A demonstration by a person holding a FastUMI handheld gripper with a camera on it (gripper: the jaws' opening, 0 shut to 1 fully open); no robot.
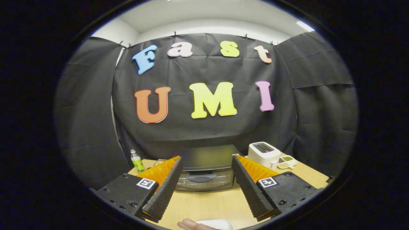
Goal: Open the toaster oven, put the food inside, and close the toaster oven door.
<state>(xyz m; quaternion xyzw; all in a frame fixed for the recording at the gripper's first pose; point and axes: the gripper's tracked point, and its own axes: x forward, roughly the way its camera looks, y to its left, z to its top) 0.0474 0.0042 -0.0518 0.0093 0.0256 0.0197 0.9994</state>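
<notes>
A black toaster oven [204,167] stands on the wooden table [207,204] straight ahead of my fingers, its glass door shut and its dark handle [201,178] across the top of the door. My gripper [207,159] is open, held above the table a short way in front of the oven, with nothing between the black ridged fingers [166,188]. Below the fingers, at the near table edge, a white plate [217,224] shows in part with a person's hand [191,225] touching it. What lies on the plate is hidden.
A white slot toaster [263,153] stands right of the oven, with a small divided dish [286,162] beside it. A green-labelled bottle [137,161] stands at the left back of the table. Black cloth walls close the booth behind and on both sides.
</notes>
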